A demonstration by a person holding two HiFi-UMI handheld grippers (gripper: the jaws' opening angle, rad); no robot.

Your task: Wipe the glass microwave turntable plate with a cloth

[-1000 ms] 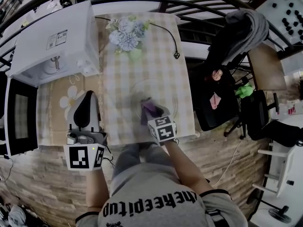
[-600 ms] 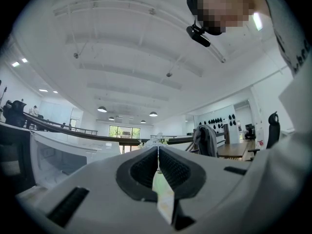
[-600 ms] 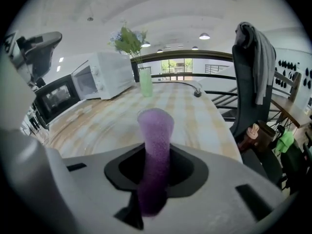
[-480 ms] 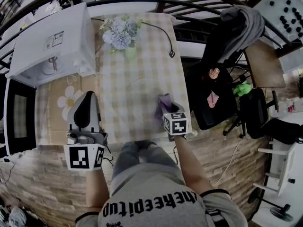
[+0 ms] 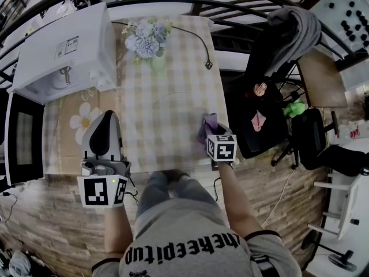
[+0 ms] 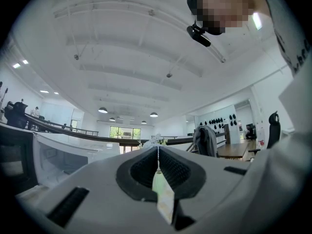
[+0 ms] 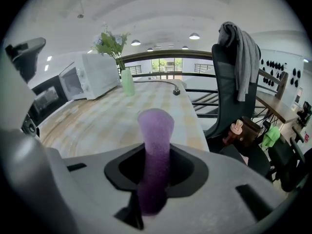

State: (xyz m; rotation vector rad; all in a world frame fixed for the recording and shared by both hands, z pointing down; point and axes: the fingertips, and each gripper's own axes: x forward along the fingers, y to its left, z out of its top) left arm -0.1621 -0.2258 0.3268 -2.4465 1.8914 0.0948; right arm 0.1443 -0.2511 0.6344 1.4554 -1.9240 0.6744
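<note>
The clear glass turntable plate point(image 5: 173, 117) lies flat on the checked tablecloth, faint in the head view. My right gripper point(image 5: 210, 129) is shut on a purple cloth point(image 5: 210, 122) at the plate's right rim, near the table's right edge. In the right gripper view the purple cloth point(image 7: 156, 130) stands up between the jaws of that gripper point(image 7: 156, 152), above the tablecloth. My left gripper point(image 5: 104, 136) hangs shut over the tan daisy mat, left of the plate and apart from it. Its own view shows the left gripper point(image 6: 158, 167) pointing up at the ceiling with nothing held.
A white microwave point(image 5: 63, 45) stands at the back left with its door point(image 5: 23, 140) swung open. A vase of flowers point(image 5: 144, 39) and a black cable point(image 5: 202, 42) are at the table's far end. An office chair draped with a grey garment point(image 5: 288, 33) stands right of the table.
My right gripper has carried the purple cloth rightward from the plate's middle to its right rim. The left gripper has stayed put.
</note>
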